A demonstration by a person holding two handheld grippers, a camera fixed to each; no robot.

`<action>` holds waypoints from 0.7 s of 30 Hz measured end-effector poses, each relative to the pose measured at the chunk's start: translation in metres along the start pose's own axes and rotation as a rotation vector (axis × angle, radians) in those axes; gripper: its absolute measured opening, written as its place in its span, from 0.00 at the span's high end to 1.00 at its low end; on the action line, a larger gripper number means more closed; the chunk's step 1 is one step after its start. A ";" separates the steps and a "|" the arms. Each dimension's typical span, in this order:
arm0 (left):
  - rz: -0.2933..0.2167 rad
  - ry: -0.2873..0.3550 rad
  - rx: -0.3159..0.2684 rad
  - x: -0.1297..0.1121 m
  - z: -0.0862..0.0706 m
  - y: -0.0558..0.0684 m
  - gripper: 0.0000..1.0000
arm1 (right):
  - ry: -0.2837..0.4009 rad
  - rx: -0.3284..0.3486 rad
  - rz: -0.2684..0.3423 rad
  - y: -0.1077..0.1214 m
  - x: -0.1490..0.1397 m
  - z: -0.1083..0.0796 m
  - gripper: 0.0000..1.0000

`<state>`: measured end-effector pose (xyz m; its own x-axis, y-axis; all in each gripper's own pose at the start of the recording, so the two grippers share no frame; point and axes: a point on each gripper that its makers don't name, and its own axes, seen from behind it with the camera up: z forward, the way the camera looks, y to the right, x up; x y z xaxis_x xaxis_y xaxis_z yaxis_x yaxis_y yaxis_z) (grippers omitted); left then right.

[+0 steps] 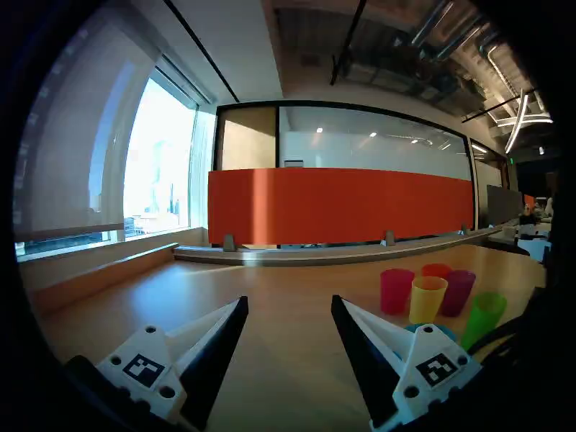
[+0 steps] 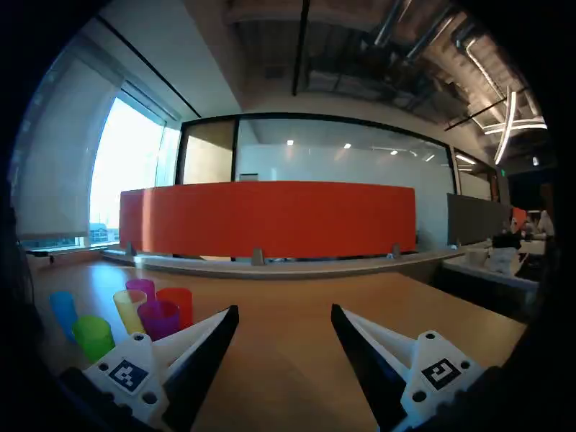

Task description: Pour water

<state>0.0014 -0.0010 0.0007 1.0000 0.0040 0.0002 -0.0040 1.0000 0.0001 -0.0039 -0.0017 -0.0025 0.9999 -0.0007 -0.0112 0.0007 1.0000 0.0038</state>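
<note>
So, closest in: the left hand-held gripper [image 1: 289,301] has its two fingers spread wide with nothing between them, just bare wooden worktop [image 1: 216,277] showing through the gap. Same deal for the right hand-held gripper [image 2: 284,309], which is wide open, holds nothing and sits low over the worktop [image 2: 309,288].

A bit further out is the bunch of plastic cups, all upright and packed close together. In the left gripper view they're off to the right of the fingers. The green cup [image 1: 484,317] is nearest, and a blue cup [image 1: 441,329] is mostly hidden behind the right finger. Then come the yellow cup [image 1: 428,299], pink cup [image 1: 397,290] and purple cup [image 1: 459,291], with the orange cup [image 1: 436,271] at the back. In the right gripper view the cluster sits to the left instead, with the green cup [image 2: 93,336] and blue cup [image 2: 63,311] on the outside. Whether any of them has water in it can't be told from this low angle.

Past the cups, an orange partition panel [image 1: 338,205] stands along the far edge of the worktop. A bright window [image 1: 155,173] is over on the left, a glass wall [image 1: 367,137] rises behind the panel, and exposed pipes [image 1: 439,36] run across the ceiling.
</note>
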 end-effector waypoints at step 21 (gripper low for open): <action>0.000 0.000 0.000 0.000 0.000 0.000 0.15 | -0.012 0.000 0.002 -0.002 0.004 0.000 0.01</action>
<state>0.0014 -0.0012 0.0007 1.0000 0.0043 0.0003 -0.0043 1.0000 0.0000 -0.0002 -0.0037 -0.0029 1.0000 0.0012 0.0004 -0.0012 1.0000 0.0039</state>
